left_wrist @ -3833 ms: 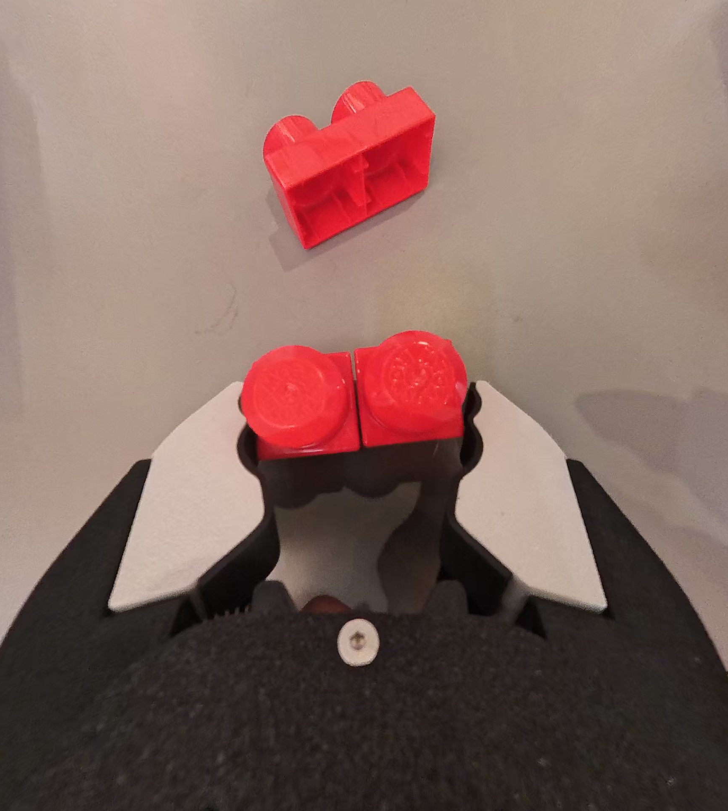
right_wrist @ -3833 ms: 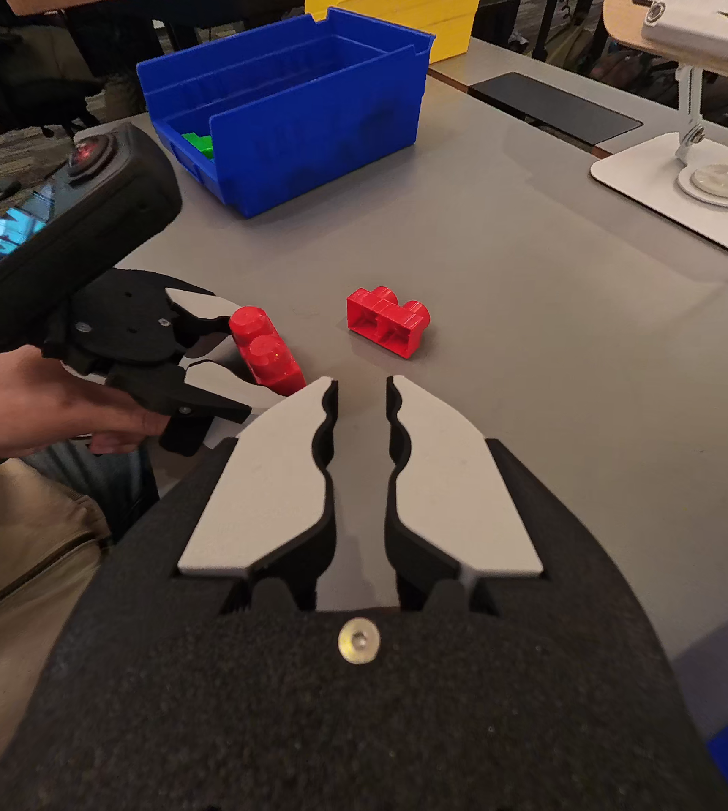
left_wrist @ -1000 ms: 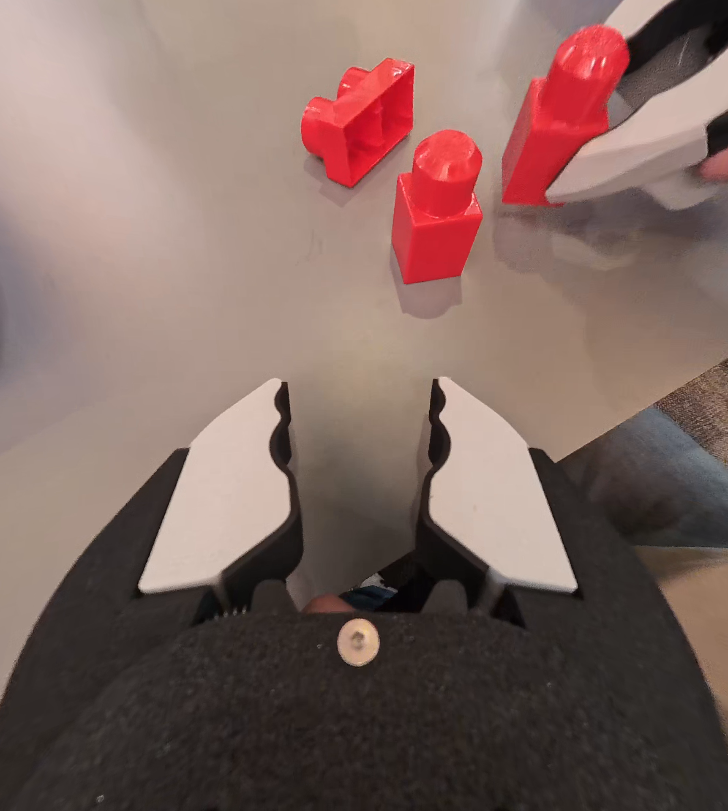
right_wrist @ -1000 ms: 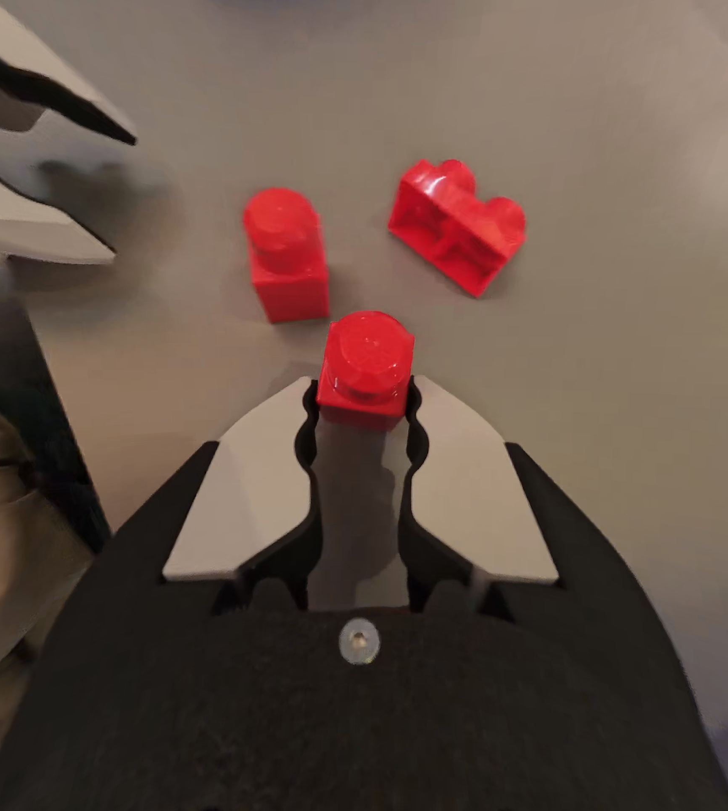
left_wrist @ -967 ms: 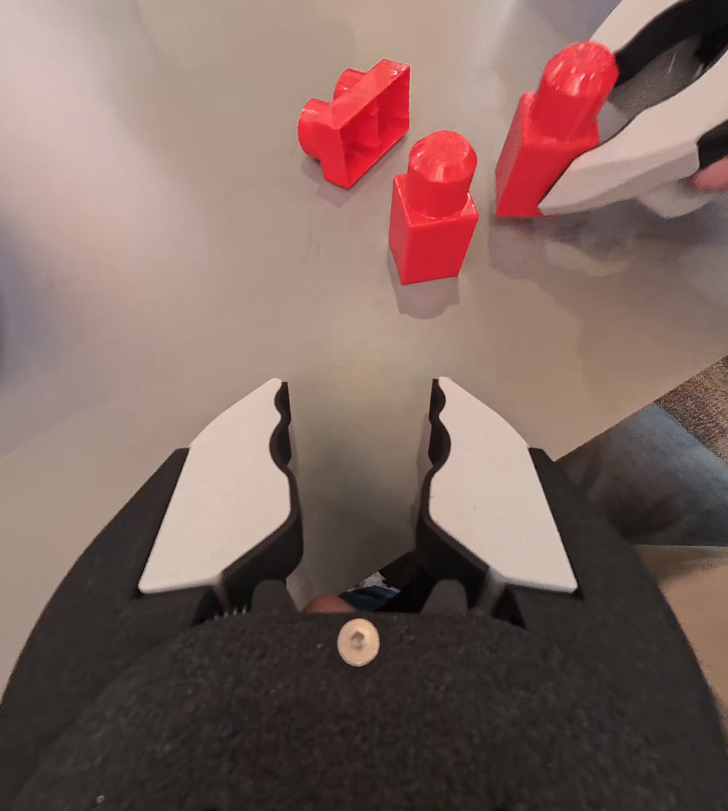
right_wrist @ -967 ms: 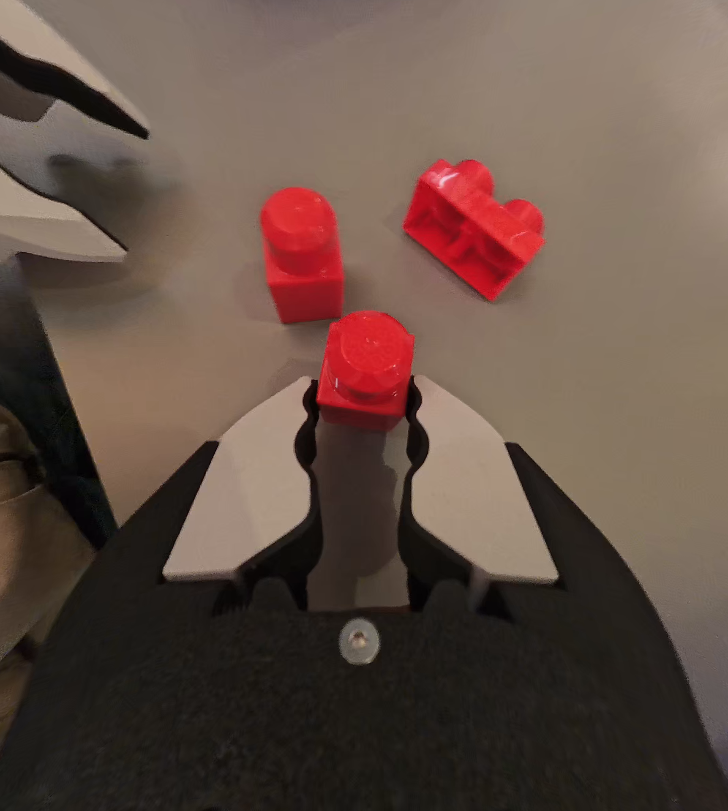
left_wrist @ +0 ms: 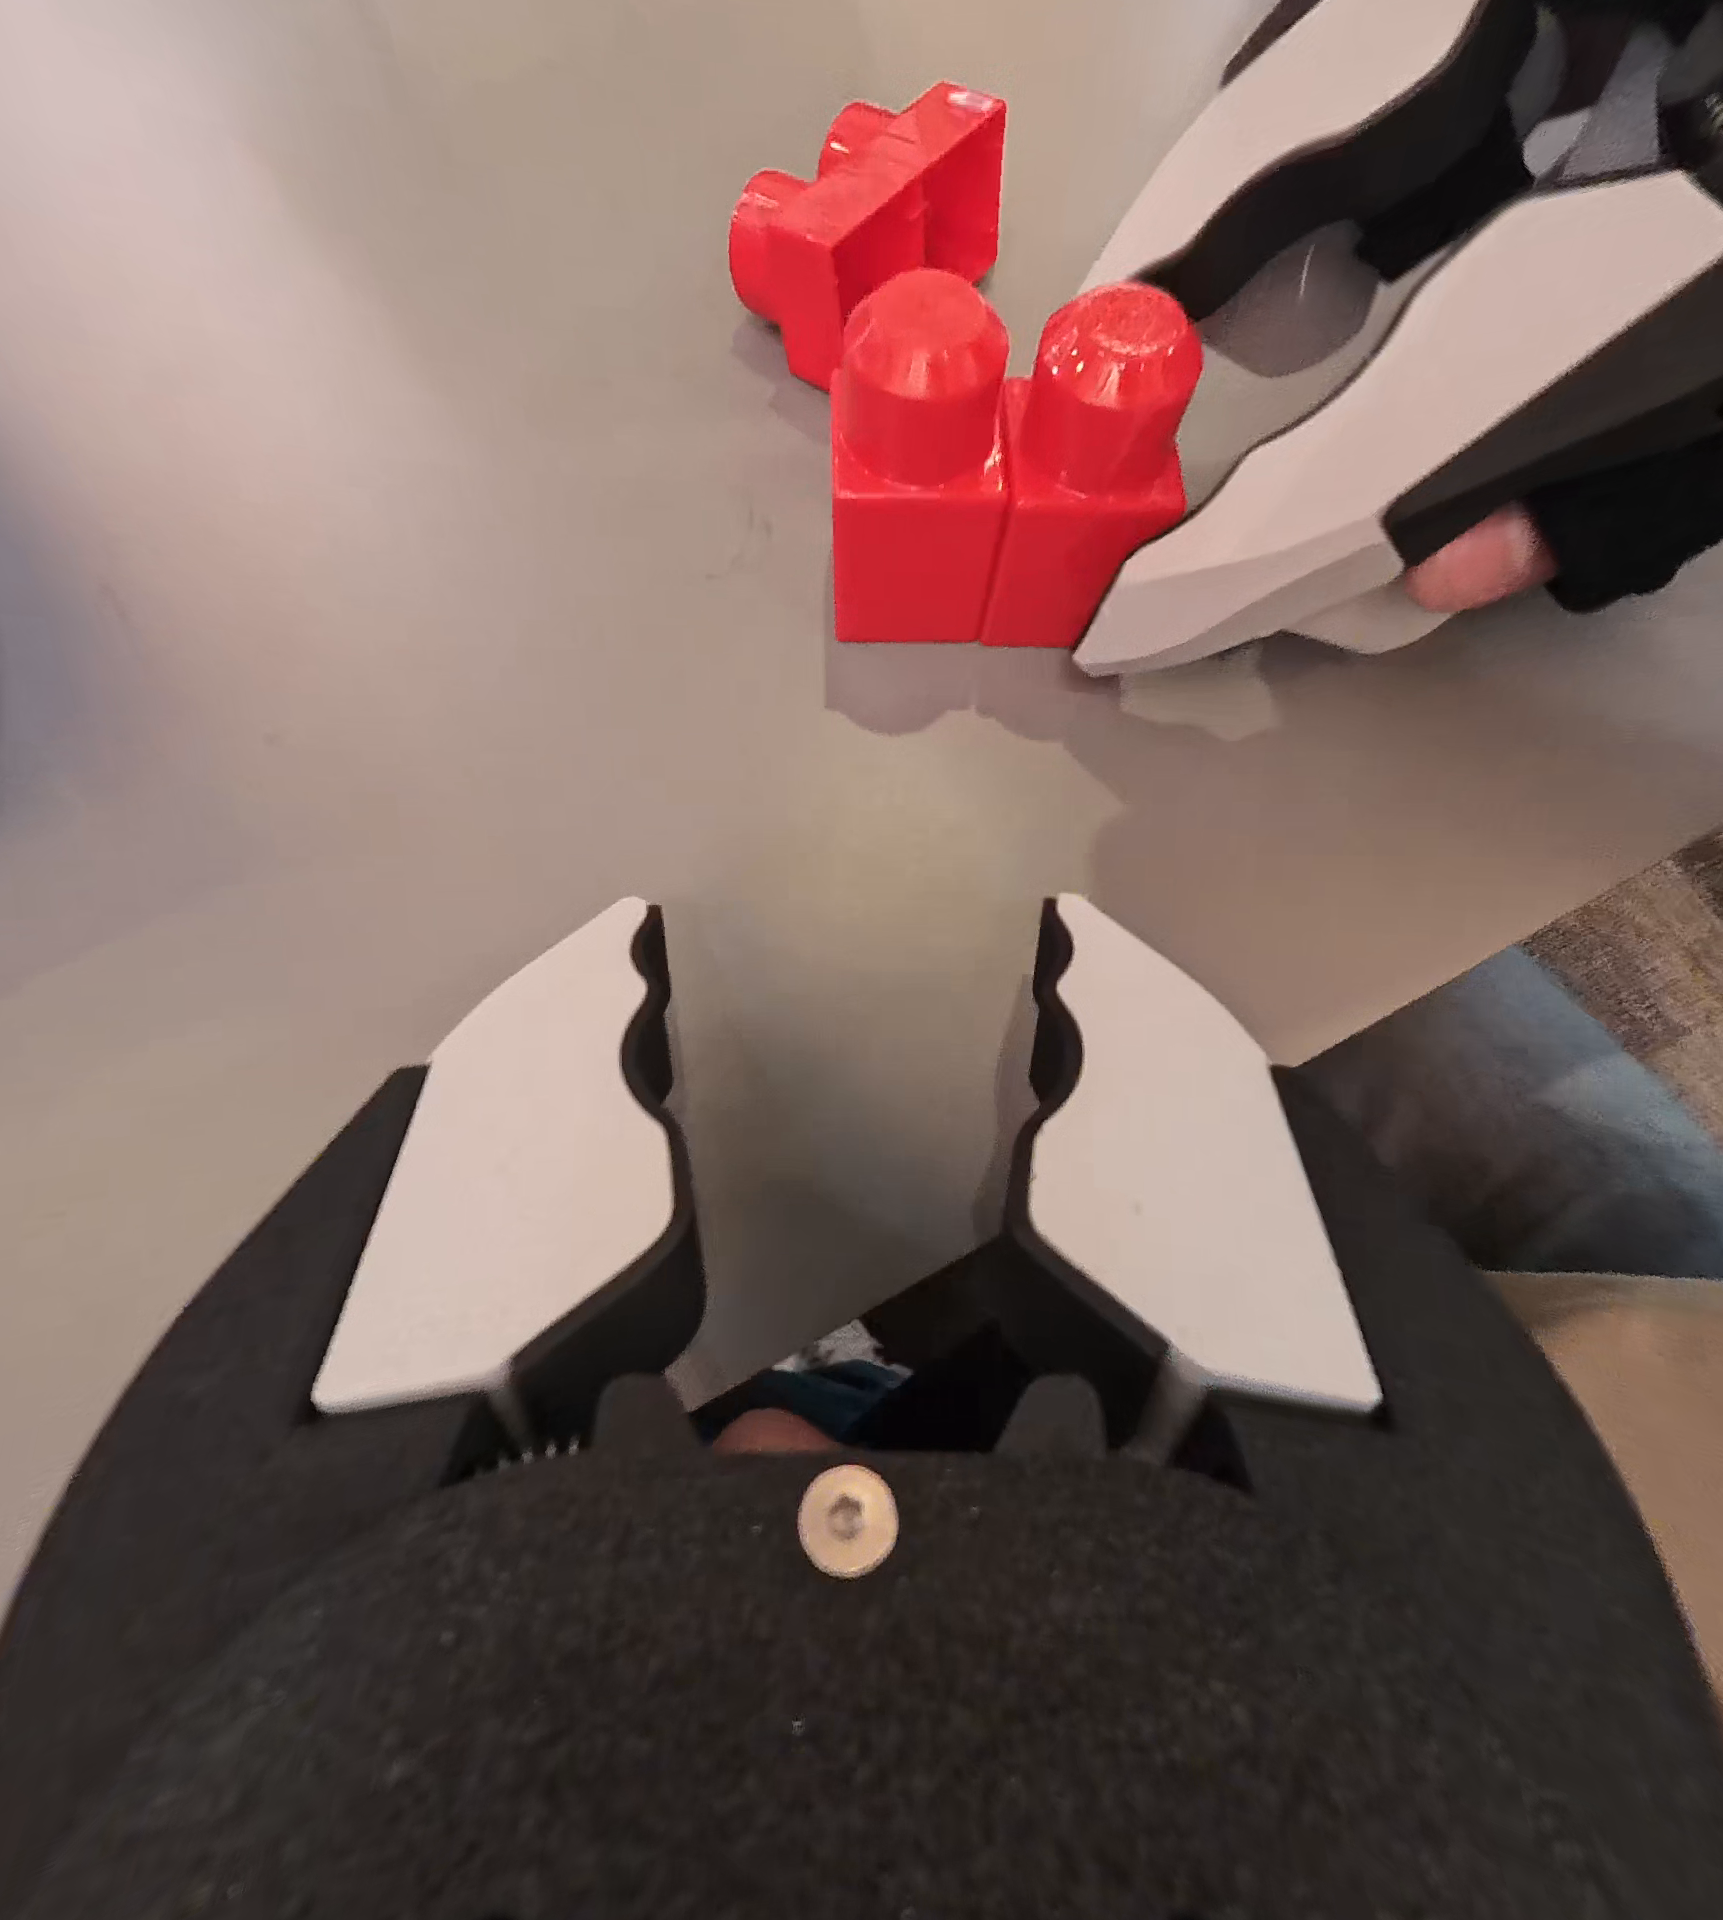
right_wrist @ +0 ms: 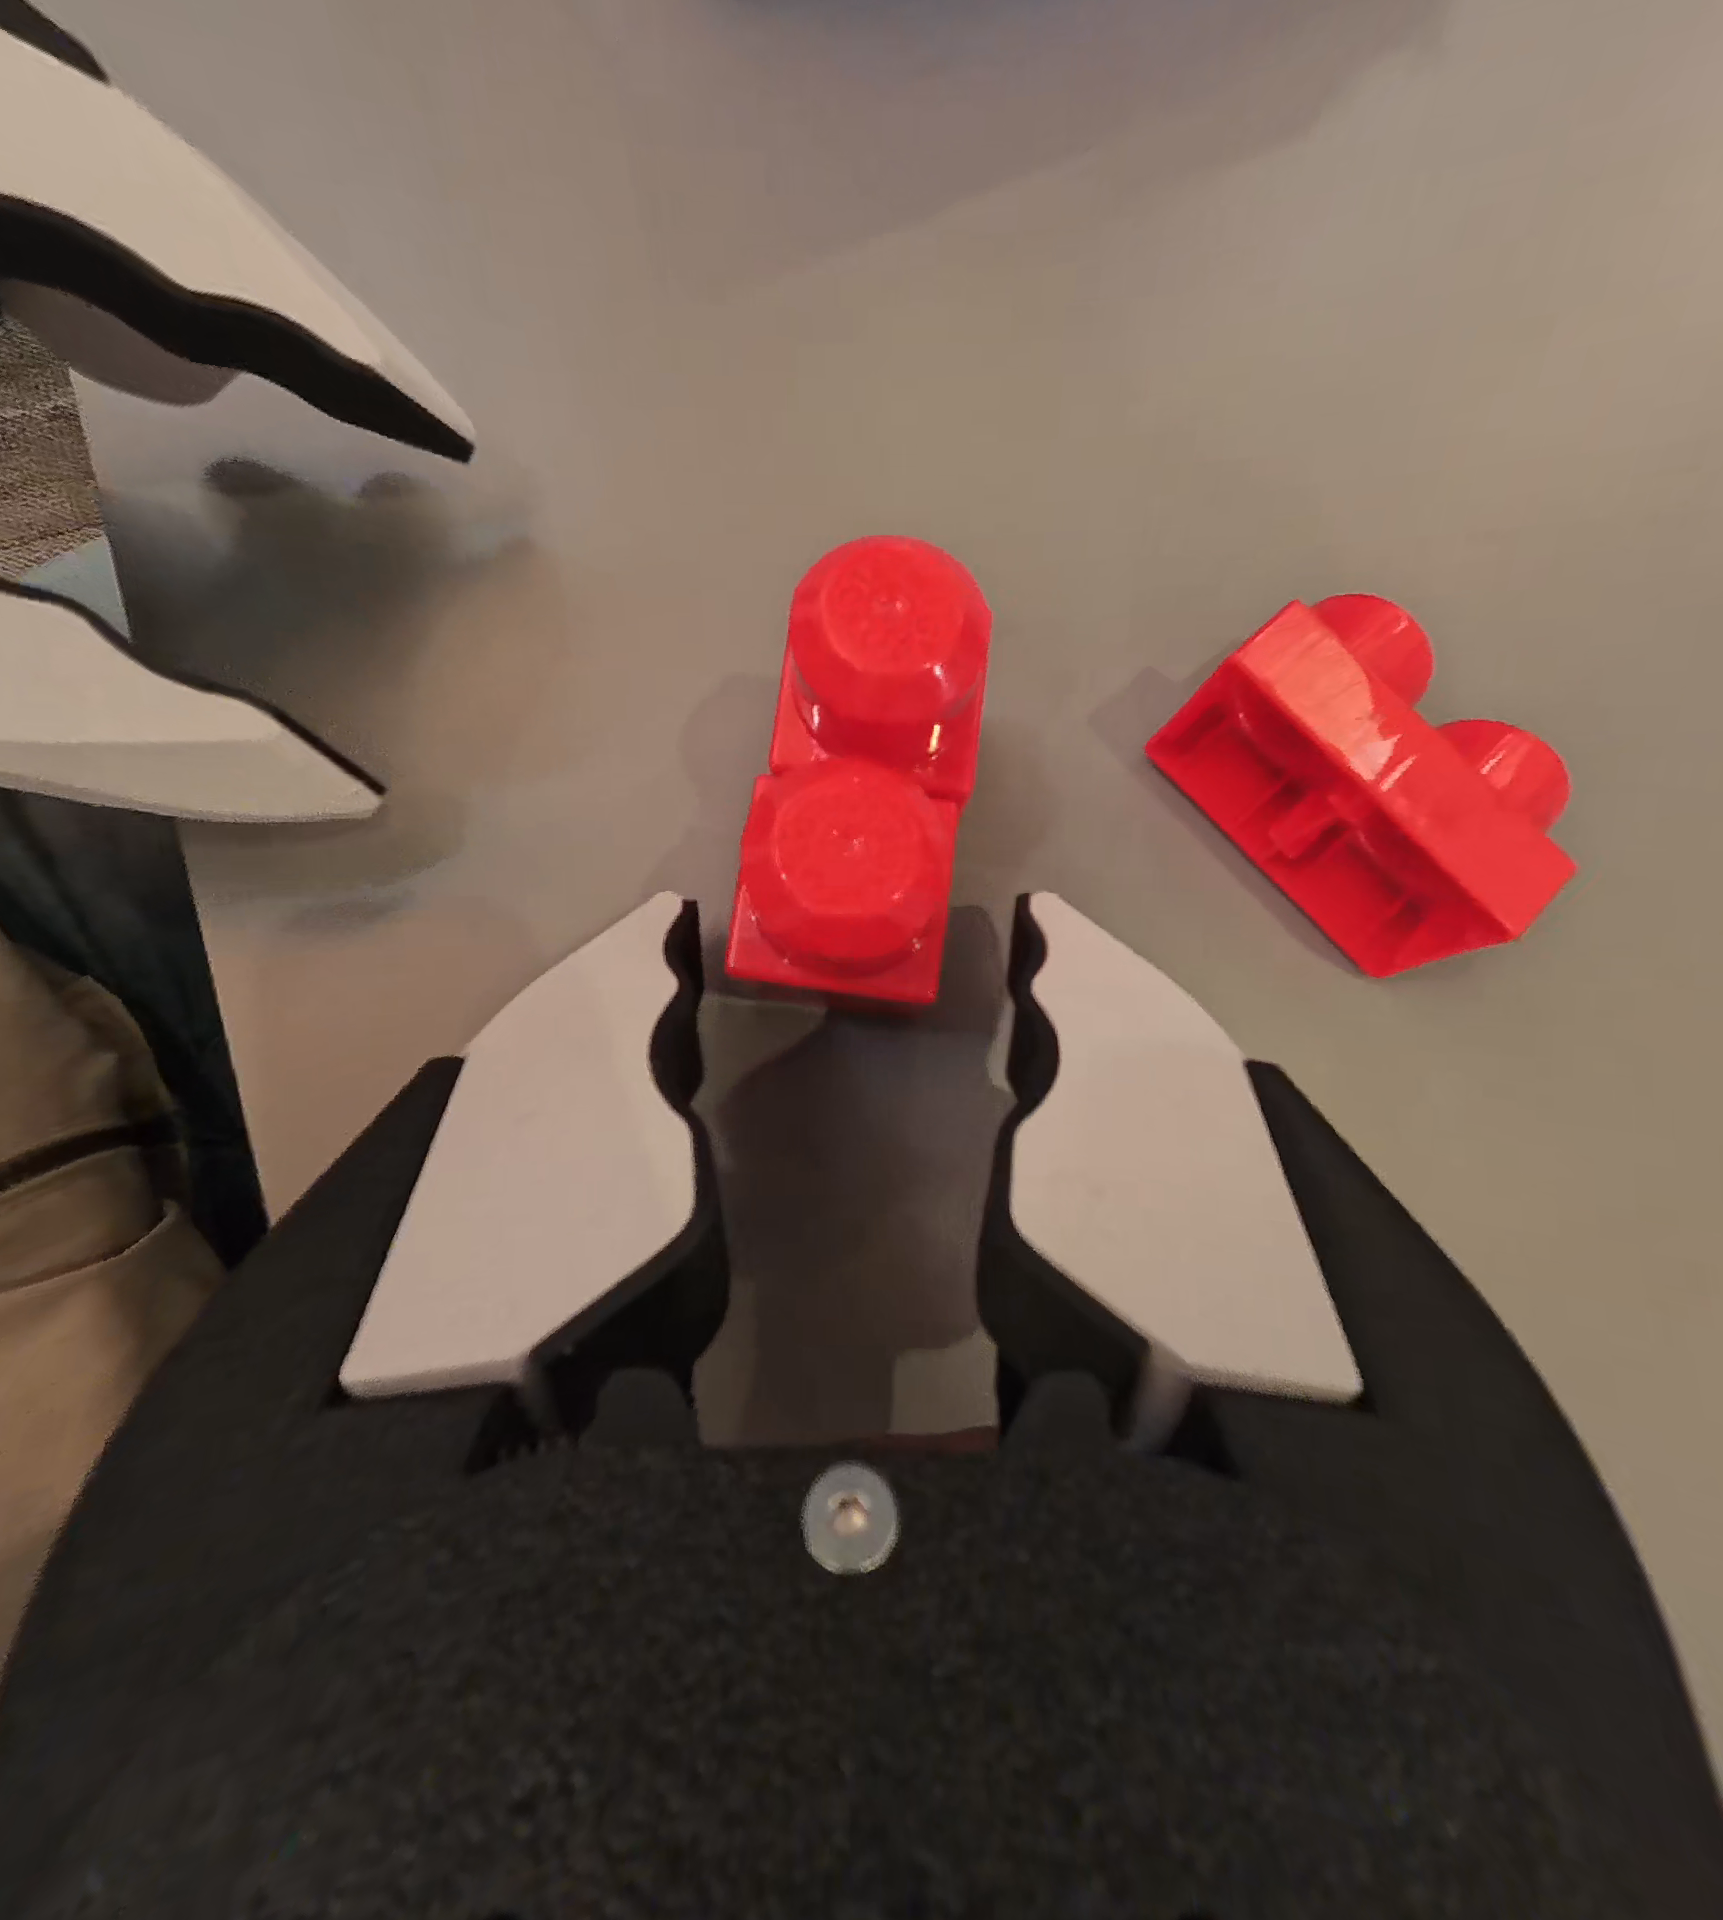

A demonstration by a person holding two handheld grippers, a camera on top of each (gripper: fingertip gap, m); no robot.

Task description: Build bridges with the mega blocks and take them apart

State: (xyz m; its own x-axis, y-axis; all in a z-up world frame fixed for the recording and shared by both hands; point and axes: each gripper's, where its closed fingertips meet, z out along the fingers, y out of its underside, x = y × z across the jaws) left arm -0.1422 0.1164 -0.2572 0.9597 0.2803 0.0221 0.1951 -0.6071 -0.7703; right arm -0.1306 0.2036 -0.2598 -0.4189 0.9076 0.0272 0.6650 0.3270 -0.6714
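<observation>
Two red single-stud blocks stand upright and touching on the grey table (right_wrist: 1252,312). The near one (right_wrist: 841,883) sits between the tips of my right gripper (right_wrist: 849,904), whose jaws are open with a gap on both sides. The far one (right_wrist: 883,665) stands just beyond it. In the left wrist view they stand side by side (left_wrist: 914,488) (left_wrist: 1085,488), with the right gripper's fingers (left_wrist: 1304,540) around the right one. A red two-stud block (right_wrist: 1356,790) (left_wrist: 867,229) lies on its side nearby. My left gripper (left_wrist: 846,914) is open and empty, well back from the blocks.
The table's edge (left_wrist: 1356,997) runs diagonally at the right of the left wrist view, with carpet (left_wrist: 1709,935) and a person's clothing beyond. The open left gripper (right_wrist: 421,623) shows at the left of the right wrist view. A gloved hand (left_wrist: 1480,561) holds the right gripper.
The right gripper carried its single-stud block up against the other single-stud block, set it on the table and opened its jaws. The left gripper stayed open and hardly moved.
</observation>
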